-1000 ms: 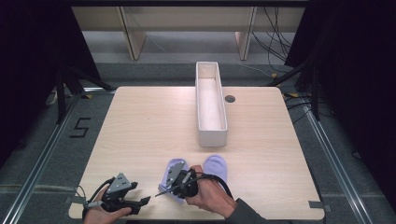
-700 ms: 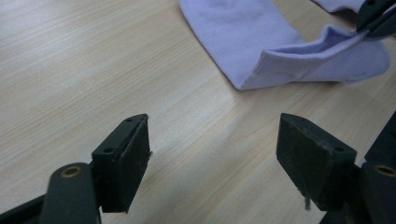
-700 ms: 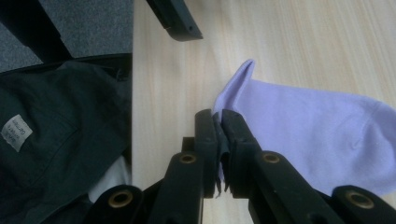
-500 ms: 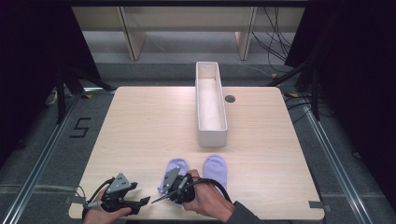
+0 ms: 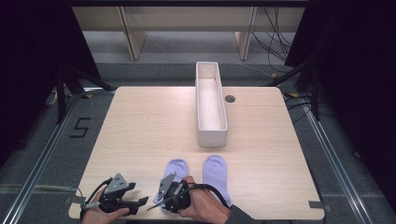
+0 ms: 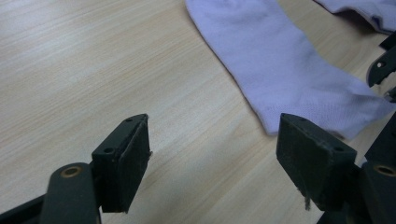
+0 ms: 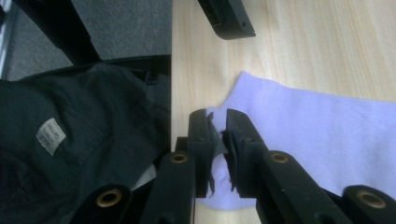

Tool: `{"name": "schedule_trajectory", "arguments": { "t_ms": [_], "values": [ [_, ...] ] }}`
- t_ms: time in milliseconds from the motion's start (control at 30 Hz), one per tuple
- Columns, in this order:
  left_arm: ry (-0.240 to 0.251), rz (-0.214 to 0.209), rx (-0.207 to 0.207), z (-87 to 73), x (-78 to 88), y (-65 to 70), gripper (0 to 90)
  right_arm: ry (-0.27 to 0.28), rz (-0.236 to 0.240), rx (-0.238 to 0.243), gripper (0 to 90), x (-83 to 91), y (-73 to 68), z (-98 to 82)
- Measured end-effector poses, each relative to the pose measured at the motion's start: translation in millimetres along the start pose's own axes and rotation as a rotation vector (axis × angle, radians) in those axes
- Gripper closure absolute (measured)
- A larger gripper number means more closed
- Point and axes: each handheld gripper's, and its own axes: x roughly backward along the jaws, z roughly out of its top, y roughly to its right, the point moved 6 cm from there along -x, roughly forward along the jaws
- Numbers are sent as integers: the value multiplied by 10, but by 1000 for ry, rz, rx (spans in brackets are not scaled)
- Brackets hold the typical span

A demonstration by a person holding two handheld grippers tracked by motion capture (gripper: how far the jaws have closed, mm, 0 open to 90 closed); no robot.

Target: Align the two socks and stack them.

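Two lilac socks lie flat. Right gripper (image 7: 217, 122) has its jaws just opening, left sock's (image 7: 327, 135) edge between them, pads barely apart. Left gripper (image 6: 212, 154) gapes empty beside it.

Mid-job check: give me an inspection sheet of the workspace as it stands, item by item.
Surface: light wooden table, flat, with a small dark round fitting near the far edge.
Job's things: two lavender socks, left sock and right sock, flat side by side at the near edge.
Clutter: long white tray standing mid-table.
Grippers: left gripper open over bare wood beside the left sock; right gripper narrow, jaws just been opening, the sock's edge between them.
Cables: black leads trail from both grippers; more on the floor beyond.
Surroundings: grey floor, a "5" marking, dark curtains.
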Motion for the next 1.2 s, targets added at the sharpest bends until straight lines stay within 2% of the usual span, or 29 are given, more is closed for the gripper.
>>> {"name": "schedule_trajectory", "arguments": {
  "t_ms": [33,67,100,200,233,267,300,333,400,533,567,633,667,700,733,800,833,867,900,933,967,1000,1033,1100,1200],
  "values": [
    [-6,2,-6,-4,9,0,255,3,-3,-2,799,6,6,3],
    [4,-7,1,-1,0,14,255,34,-6,24,799,9,36,27],
    [-10,-7,-5,-6,10,19,258,51,7,13,799,35,46,35],
    [-4,-24,-2,2,8,72,273,67,-13,-26,799,125,177,12],
    [-11,-20,-23,1,14,69,278,76,-26,-31,799,152,239,3],
    [1,-39,-10,7,5,104,285,79,-39,-43,799,175,296,-12],
    [-9,-32,-19,4,13,110,293,74,-55,-55,799,199,346,-31],
    [1,-47,-12,10,6,141,300,72,-74,-61,799,219,400,-46],
    [-9,-48,-28,10,12,165,317,74,-97,-76,799,252,500,-75],
    [-2,-90,-39,29,13,266,369,85,-145,-115,798,311,701,-129],
    [10,-98,-23,40,-4,304,381,83,-157,-116,797,325,754,-146],
    [-5,-108,-31,37,-19,345,390,77,-176,-132,792,340,850,-183],
    [-6,-114,-37,37,-32,363,390,77,-181,-146,790,342,887,-199],
    [-13,-118,-40,36,-35,384,393,81,-186,-137,790,340,939,-208],
    [-24,-120,-53,32,-40,391,398,74,-193,-160,789,344,967,-225],
    [-31,-132,-56,32,-43,425,404,72,-202,-171,787,335,1036,-244],
    [-17,-133,-57,38,-57,438,409,70,-208,-175,786,331,1066,-253],
    [-33,-133,-76,34,-48,435,411,67,-212,-175,785,330,1097,-257],
    [-19,-137,-55,40,-59,463,415,71,-218,-190,784,321,1121,-258],
    [-27,-139,-71,38,-58,462,416,64,-219,-175,784,323,1158,-261],
    [-15,-138,-58,44,-67,482,420,65,-222,-196,783,317,1177,-262],
    [-38,-139,-89,36,-60,466,425,64,-226,-198,783,311,1203,-260],
    [-19,-150,-64,45,-77,500,425,60,-223,-214,783,300,1213,-261],
    [-22,-149,-68,46,-82,519,426,58,-223,-200,779,279,1266,-257],
    [-32,-153,-92,45,-103,543,434,50,-221,-223,774,240,1311,-260]
  ]
}}
